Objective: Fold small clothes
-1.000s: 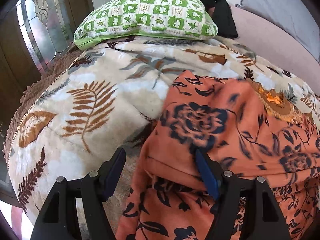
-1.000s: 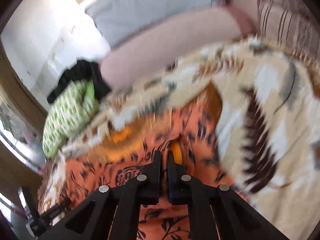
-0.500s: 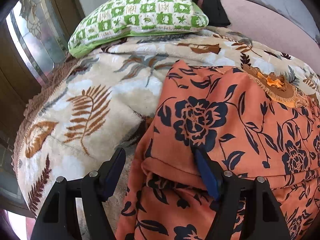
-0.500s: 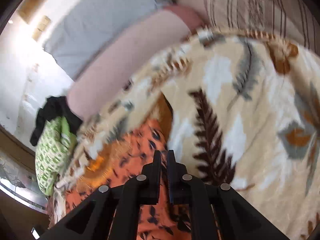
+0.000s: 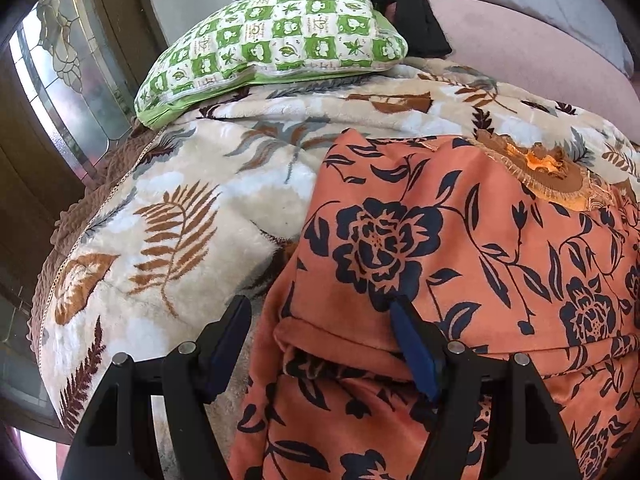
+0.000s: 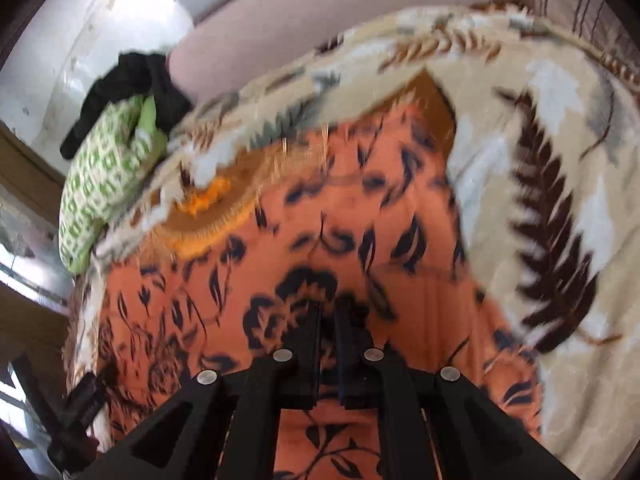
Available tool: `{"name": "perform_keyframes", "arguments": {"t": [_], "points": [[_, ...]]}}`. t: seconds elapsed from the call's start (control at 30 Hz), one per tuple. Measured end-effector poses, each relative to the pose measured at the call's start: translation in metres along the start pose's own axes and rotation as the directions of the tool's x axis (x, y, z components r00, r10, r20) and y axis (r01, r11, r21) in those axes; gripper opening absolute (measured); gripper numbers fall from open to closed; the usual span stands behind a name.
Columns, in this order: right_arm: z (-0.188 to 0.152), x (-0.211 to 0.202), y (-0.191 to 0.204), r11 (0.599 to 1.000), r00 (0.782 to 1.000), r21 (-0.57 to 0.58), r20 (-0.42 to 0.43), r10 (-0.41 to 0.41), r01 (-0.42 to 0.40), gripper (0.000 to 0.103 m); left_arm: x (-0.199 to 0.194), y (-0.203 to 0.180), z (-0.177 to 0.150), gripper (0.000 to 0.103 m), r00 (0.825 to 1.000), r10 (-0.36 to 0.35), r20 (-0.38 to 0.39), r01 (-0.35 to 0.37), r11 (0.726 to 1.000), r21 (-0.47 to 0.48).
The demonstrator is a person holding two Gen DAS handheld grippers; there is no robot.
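An orange garment with a dark blue flower print (image 5: 440, 240) lies spread on a cream leaf-pattern blanket (image 5: 180, 220); its near left edge is folded over into a thick hem. My left gripper (image 5: 318, 308) stands open across that edge, with its left finger over the blanket and its right fingertip (image 5: 404, 320) resting on the cloth. In the right wrist view the same garment (image 6: 360, 208) fills the middle, blurred. My right gripper (image 6: 328, 308) is shut and low over a dark flower on it. I cannot tell whether any cloth is pinched between its fingers.
A green-and-white checked pillow (image 5: 272, 40) lies at the far end of the blanket, with black clothing (image 5: 416, 20) behind it. A pink cushion (image 5: 520, 48) runs along the back. A glass-panelled wooden door (image 5: 60, 80) stands to the left, past the blanket's edge.
The right gripper, still shut, has swung back from the bare blanket and come down over the orange garment. The garment's upper layer now lies flat and still. The left gripper has only rolled slightly.
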State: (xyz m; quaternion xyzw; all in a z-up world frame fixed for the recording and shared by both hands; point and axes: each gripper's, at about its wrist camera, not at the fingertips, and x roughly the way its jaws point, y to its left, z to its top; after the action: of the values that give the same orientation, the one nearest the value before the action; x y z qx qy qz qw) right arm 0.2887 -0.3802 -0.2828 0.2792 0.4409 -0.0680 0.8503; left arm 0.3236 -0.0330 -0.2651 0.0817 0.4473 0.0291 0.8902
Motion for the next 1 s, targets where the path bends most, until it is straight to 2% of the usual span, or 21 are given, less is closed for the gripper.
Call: {"name": "perform_keyframes", "arguments": {"t": [0.17, 0.23, 0.3, 0.4, 0.57, 0.67, 0.73, 0.8, 0.9, 0.97, 1.0], "points": [[0.023, 0.005, -0.001, 1.0, 0.998, -0.001, 0.06, -0.027, 0.027, 0.008, 0.002, -0.004, 0.001, 0.073, 1.0, -0.001, -0.002, 0.001, 1.0, 0.004], [0.033, 0.017, -0.012, 0.999, 0.998, 0.025, 0.041, -0.043, 0.042, 0.008, 0.003, -0.007, 0.001, 0.073, 1.0, 0.001, -0.001, -0.001, 1.0, 0.013], [0.035, 0.031, -0.018, 0.998, 0.999, 0.031, -0.019, -0.045, 0.046, 0.008, 0.004, -0.01, 0.001, 0.073, 1.0, 0.01, -0.002, -0.01, 1.0, 0.024], [0.04, 0.027, -0.012, 0.998, 0.998, -0.007, -0.013, -0.066, 0.066, 0.008, 0.004, -0.012, 0.002, 0.073, 1.0, 0.015, -0.002, -0.015, 1.0, 0.027], [0.03, 0.009, -0.006, 1.0, 1.0, -0.013, 0.004, -0.011, 0.011, 0.008, 0.002, -0.013, 0.002, 0.073, 1.0, 0.019, 0.001, -0.019, 0.999, 0.027], [0.026, -0.002, 0.01, 0.998, 0.999, -0.059, 0.027, 0.021, -0.019, 0.008, 0.001, -0.014, 0.0, 0.073, 1.0, 0.026, 0.006, -0.026, 0.999, 0.036], [0.018, -0.002, 0.023, 0.994, 1.0, -0.106, 0.013, 0.028, -0.026, 0.008, 0.001, -0.014, 0.0, 0.073, 1.0, 0.025, 0.005, -0.026, 0.999, 0.037], [0.008, 0.001, 0.032, 0.988, 1.0, -0.152, -0.01, 0.008, -0.009, 0.008, 0.005, -0.014, -0.001, 0.073, 1.0, 0.02, -0.009, -0.02, 0.999, 0.039], [-0.005, 0.028, 0.039, 0.977, 0.993, -0.207, -0.09, -0.079, 0.059, 0.008, 0.013, -0.013, -0.001, 0.08, 0.999, 0.031, -0.028, -0.03, 0.999, 0.042], [-0.008, 0.029, 0.041, 0.973, 0.996, -0.222, -0.051, -0.078, 0.065, 0.008, 0.016, -0.013, -0.001, 0.082, 0.999, 0.03, -0.036, -0.029, 0.999, 0.045], [-0.007, 0.028, 0.043, 0.971, 0.995, -0.228, -0.06, -0.084, 0.069, 0.008, 0.016, -0.011, 0.0, 0.083, 0.999, 0.021, -0.042, -0.02, 0.999, 0.04]]}}
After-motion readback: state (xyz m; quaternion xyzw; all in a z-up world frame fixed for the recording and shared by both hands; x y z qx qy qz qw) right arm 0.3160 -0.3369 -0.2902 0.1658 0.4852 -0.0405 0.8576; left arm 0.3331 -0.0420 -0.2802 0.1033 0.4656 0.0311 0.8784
